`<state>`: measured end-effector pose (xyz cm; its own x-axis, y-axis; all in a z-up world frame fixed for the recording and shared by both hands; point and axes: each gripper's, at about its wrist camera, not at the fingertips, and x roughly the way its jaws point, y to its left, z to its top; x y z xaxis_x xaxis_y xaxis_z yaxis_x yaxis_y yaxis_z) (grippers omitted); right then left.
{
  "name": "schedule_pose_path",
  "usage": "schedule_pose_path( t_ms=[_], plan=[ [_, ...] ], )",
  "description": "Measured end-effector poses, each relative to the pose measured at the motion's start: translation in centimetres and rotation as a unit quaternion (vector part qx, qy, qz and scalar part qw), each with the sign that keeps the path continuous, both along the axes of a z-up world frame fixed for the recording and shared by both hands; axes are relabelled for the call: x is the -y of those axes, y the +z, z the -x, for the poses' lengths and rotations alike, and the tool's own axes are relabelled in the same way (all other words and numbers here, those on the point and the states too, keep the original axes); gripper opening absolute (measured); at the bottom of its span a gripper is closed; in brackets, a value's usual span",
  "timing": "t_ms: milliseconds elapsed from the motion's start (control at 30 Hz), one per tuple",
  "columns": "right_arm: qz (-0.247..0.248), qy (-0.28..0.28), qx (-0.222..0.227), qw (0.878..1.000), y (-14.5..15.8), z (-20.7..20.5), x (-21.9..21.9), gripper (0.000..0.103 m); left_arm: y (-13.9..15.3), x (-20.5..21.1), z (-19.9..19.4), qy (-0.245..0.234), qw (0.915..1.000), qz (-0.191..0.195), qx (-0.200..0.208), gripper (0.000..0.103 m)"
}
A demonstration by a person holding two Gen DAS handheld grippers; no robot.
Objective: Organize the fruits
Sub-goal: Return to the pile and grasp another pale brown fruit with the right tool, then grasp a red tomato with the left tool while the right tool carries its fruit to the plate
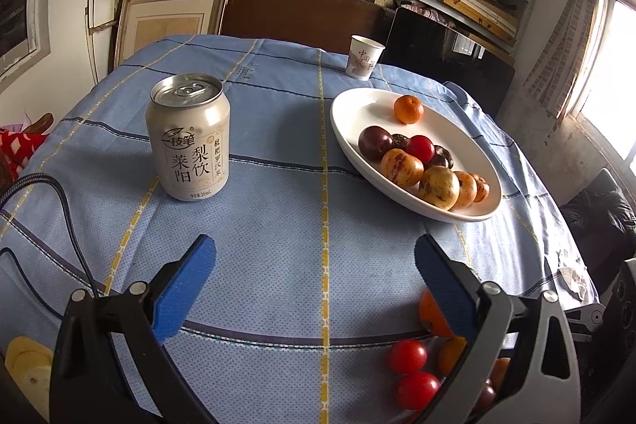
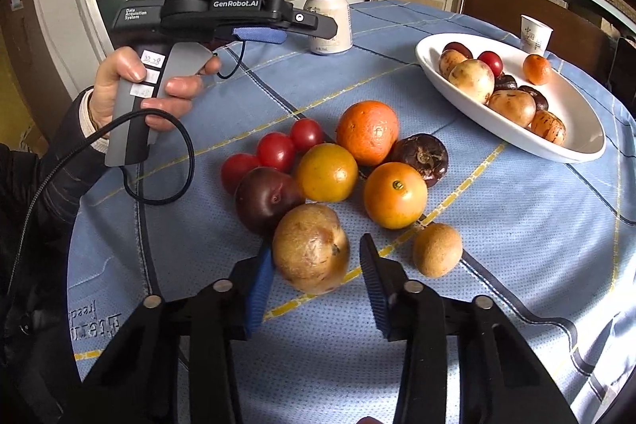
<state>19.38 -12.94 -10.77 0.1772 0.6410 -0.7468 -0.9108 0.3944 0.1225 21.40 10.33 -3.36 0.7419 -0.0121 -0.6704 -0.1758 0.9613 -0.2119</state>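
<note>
My right gripper [image 2: 318, 249] brackets a tan round fruit [image 2: 312, 249] at the near end of a fruit pile. Its left pad touches the skin and a thin gap shows at the right pad. Behind it lie a dark plum [image 2: 268, 199], three cherry tomatoes [image 2: 275, 150], oranges [image 2: 367, 132] and a small brown fruit [image 2: 437, 249]. The white oval plate [image 2: 576, 114] at the far right holds several fruits. My left gripper [image 1: 314, 257] hovers open and empty over the cloth, with the plate [image 1: 357, 110] ahead to its right.
A drink can [image 1: 189, 138] stands on the blue checked tablecloth [image 1: 278, 217] ahead left of the left gripper. A paper cup [image 1: 365, 57] sits at the far edge behind the plate. A person's hand [image 2: 119, 86] holds the left gripper's handle, its cable looping down.
</note>
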Motion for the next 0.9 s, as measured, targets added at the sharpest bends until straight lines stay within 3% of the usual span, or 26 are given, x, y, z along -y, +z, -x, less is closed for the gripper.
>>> schedule_pose_path(
  t_ms=[100, 167, 267, 367, 400, 433, 467, 700, 900],
  plan=[
    [-0.012, -0.003, -0.001, 1.000, 0.4, -0.2, 0.5, 0.037, 0.0, 0.0, 0.0, -0.005, 0.9999, -0.010, -0.004, 0.099],
    [-0.052, -0.013, -0.019, 0.998, 1.3, -0.9, 1.7, 0.037, 0.2, 0.2, 0.2, -0.029, 0.9994, -0.017, -0.010, 0.099],
    [-0.114, -0.041, -0.052, 0.991, 2.4, -2.5, 3.8, 0.037, 0.0, 1.3, 0.7, -0.118, 0.9922, -0.023, -0.032, 0.098],
    [-0.134, -0.070, -0.072, 0.986, 2.5, -3.6, 4.8, 0.037, -0.2, 3.0, 2.3, -0.189, 0.9803, -0.049, -0.033, 0.096],
    [-0.134, -0.080, -0.074, 0.985, 2.5, -3.9, 5.0, 0.037, -0.3, 3.4, 2.8, -0.206, 0.9767, -0.052, -0.031, 0.092],
    [-0.132, -0.086, -0.074, 0.985, 2.4, -4.2, 5.0, 0.037, -0.4, 3.6, 3.3, -0.223, 0.9730, -0.049, -0.033, 0.080],
    [-0.130, -0.091, -0.075, 0.984, 2.3, -4.3, 5.0, 0.037, -0.5, 3.8, 3.8, -0.242, 0.9688, -0.041, -0.034, 0.073],
    [-0.131, -0.093, -0.084, 0.983, 2.0, -4.7, 5.3, 0.037, -1.4, 5.9, 7.3, -0.313, 0.9492, -0.026, -0.015, 0.058],
    [-0.124, -0.090, -0.077, 0.985, 1.9, -4.5, 4.9, 0.039, -2.3, 7.5, 8.3, -0.326, 0.9446, -0.032, -0.024, 0.045]
  ],
)
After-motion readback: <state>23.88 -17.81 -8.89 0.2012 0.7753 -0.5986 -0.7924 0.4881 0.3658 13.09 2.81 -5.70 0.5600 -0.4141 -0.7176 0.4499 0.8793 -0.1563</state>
